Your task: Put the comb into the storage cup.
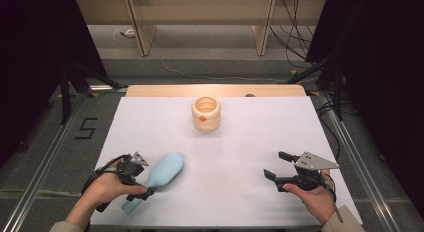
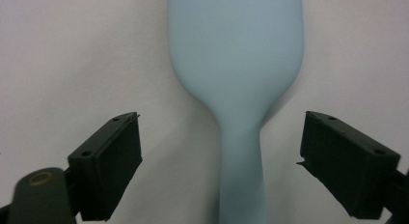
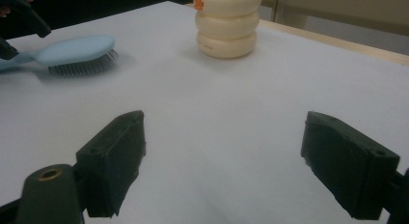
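A light blue hairbrush (image 1: 167, 169) lies bristles down on the white table top (image 1: 240, 137) at the front left, its handle pointing toward the person. My left gripper (image 1: 141, 177) stands open astride that handle. In the left gripper view the handle (image 2: 241, 166) runs up between the two jaws of the left gripper (image 2: 219, 137) with a gap on each side. My right gripper (image 1: 275, 164) rests open at the front right with nothing between its jaws (image 3: 224, 137). Its view shows the brush (image 3: 74, 50) far off at the left.
A cream ribbed round holder (image 1: 206, 114) with an orange spot stands upright near the table's far middle, also in the right gripper view as the holder (image 3: 226, 26). A wooden strip (image 1: 215, 90) borders the far edge. Dark frames and cables stand around the table.
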`<state>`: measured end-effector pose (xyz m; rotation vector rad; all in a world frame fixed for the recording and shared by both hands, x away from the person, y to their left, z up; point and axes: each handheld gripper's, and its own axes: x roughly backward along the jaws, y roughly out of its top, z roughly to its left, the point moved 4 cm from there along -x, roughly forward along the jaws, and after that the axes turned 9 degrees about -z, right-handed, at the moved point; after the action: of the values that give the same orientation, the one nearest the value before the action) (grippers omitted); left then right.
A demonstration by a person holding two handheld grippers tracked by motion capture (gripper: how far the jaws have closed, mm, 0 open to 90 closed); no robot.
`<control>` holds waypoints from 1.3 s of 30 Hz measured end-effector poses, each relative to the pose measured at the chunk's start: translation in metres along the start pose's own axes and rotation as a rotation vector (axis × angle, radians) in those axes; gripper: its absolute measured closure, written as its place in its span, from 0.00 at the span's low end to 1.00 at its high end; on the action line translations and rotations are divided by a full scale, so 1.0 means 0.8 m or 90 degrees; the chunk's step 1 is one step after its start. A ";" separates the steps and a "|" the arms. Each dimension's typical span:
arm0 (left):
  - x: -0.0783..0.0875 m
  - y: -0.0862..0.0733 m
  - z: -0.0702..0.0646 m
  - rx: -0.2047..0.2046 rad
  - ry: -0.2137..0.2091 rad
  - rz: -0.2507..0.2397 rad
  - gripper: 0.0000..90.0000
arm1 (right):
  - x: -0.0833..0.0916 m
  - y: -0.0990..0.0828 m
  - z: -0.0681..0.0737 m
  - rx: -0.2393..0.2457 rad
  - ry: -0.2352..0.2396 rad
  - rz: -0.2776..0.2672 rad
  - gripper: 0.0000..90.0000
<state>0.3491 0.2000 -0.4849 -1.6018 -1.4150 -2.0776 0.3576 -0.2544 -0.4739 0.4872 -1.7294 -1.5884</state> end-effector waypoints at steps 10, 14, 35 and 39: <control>-0.008 -0.003 -0.005 -0.011 -0.003 0.052 0.24 | 0.000 0.000 0.000 -0.001 0.000 0.001 0.19; -0.012 -0.004 -0.005 -0.018 -0.001 0.067 0.28 | -0.001 0.000 0.000 0.000 0.001 0.001 0.19; -0.022 -0.001 -0.005 -0.007 -0.008 0.108 0.42 | -0.001 0.000 0.000 0.001 0.001 0.001 0.19; -0.023 0.000 -0.005 -0.008 -0.008 0.116 0.46 | -0.001 0.000 0.000 -0.001 0.001 0.000 0.19</control>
<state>0.3541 0.1895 -0.5001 -1.6826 -1.2126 -1.9799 0.3578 -0.2539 -0.4743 0.4877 -1.7272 -1.5879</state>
